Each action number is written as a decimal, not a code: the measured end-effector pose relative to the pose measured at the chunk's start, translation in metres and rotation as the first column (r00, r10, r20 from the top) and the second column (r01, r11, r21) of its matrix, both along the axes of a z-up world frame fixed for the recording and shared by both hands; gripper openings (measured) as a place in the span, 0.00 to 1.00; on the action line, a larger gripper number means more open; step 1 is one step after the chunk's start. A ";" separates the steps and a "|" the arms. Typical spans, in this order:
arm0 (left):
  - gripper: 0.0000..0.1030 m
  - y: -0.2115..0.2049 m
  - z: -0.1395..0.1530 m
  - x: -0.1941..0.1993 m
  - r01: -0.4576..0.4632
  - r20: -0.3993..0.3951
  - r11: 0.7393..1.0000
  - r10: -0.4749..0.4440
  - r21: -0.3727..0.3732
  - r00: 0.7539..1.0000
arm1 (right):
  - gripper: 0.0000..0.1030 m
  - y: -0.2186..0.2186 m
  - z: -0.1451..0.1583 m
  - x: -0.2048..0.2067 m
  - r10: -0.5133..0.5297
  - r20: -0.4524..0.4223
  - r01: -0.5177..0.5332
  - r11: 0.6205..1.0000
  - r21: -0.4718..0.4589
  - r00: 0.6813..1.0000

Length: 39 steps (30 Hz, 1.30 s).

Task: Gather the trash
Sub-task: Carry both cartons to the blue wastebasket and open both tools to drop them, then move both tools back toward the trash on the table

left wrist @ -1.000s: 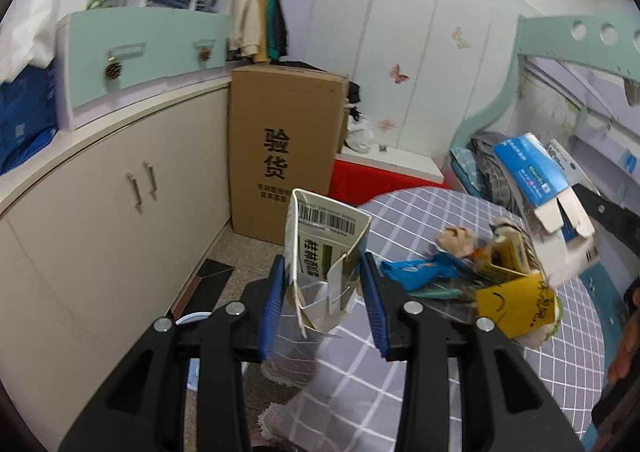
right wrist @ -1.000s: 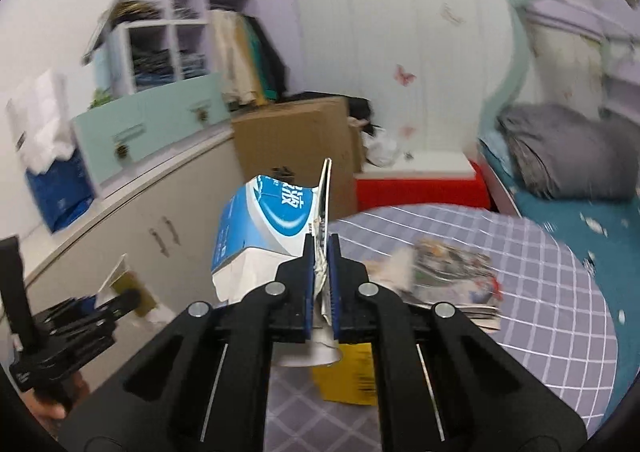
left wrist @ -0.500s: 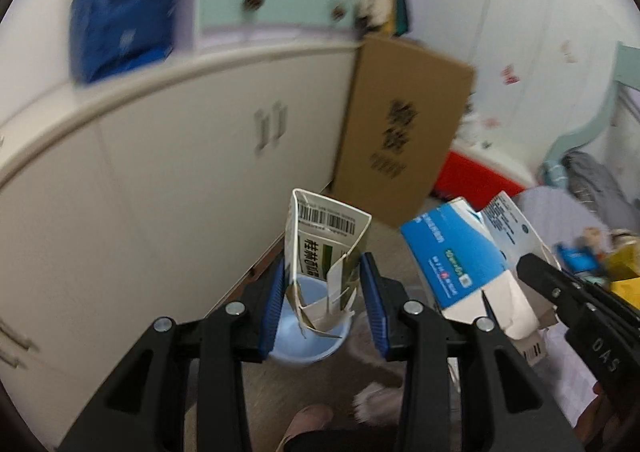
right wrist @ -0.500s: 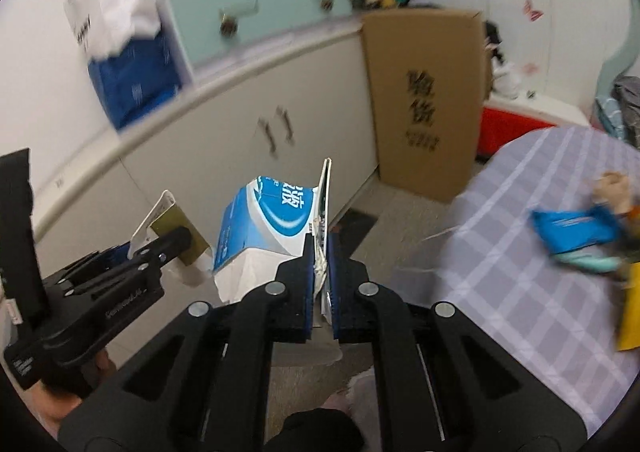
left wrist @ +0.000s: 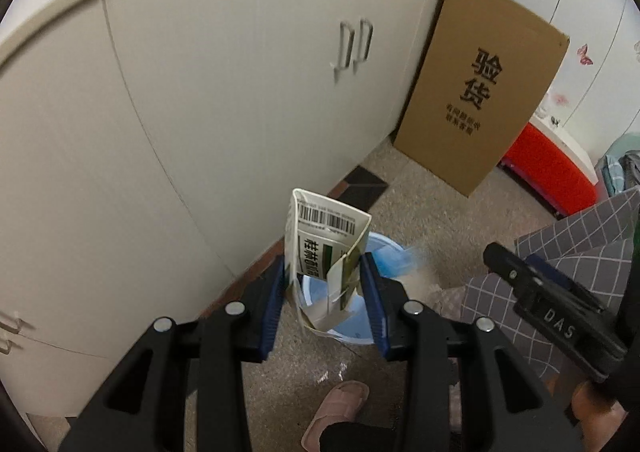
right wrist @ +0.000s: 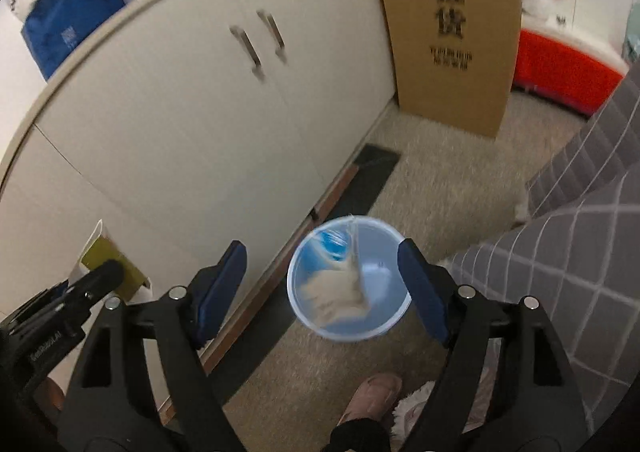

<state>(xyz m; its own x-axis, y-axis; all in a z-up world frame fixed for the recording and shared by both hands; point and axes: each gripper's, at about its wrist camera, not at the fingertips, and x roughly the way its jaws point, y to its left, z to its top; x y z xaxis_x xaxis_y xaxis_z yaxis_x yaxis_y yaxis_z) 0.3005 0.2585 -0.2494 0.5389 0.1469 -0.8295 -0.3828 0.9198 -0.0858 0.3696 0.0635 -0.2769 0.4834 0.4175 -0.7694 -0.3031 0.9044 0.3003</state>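
My left gripper (left wrist: pixel 325 288) is shut on a crumpled white and green carton (left wrist: pixel 326 252) with a barcode, held above a light blue bin (left wrist: pixel 384 252) on the floor. My right gripper (right wrist: pixel 322 284) is open and empty, right above the same bin (right wrist: pixel 388 316). The blue and white carton (right wrist: pixel 338 276) is blurred inside the bin. In the right wrist view the left gripper (right wrist: pixel 76 292) shows at the lower left with its carton (right wrist: pixel 108 264). In the left wrist view the right gripper's body (left wrist: pixel 552 312) shows at the right.
White cupboard doors (left wrist: pixel 200 92) run along the left. A tall cardboard box (left wrist: pixel 480 92) leans at the cupboard's far end, with a red box (left wrist: pixel 552 164) beyond. A grey checked tablecloth (right wrist: pixel 580 252) hangs at the right. A slippered foot (right wrist: pixel 372 396) is below the bin.
Both grippers swung left and down from the table to the bin. My right gripper opened and the blue and white carton dropped into the bin. My left gripper still holds its carton.
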 end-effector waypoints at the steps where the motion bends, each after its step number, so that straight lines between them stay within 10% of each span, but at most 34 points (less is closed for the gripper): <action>1: 0.36 -0.002 -0.004 0.002 0.007 -0.006 1.000 -0.007 -0.009 1.000 | 0.75 -0.001 -0.001 -0.002 -0.005 0.006 0.005 1.000 -0.011 1.000; 18: 0.39 -0.045 -0.021 0.061 0.128 0.001 0.991 -0.128 -0.026 0.992 | 0.79 -0.038 0.046 -0.039 -0.159 0.307 0.183 0.982 -0.050 0.938; 21: 0.85 -0.048 -0.015 0.075 0.122 -0.011 0.992 -0.122 0.020 0.992 | 0.79 -0.044 0.053 -0.040 -0.177 0.330 0.197 0.980 -0.028 0.927; 39: 0.86 -0.044 0.055 0.000 0.094 0.154 0.995 -0.087 -0.038 0.984 | 0.82 -0.055 0.102 -0.075 -0.142 0.322 0.136 0.990 0.039 0.936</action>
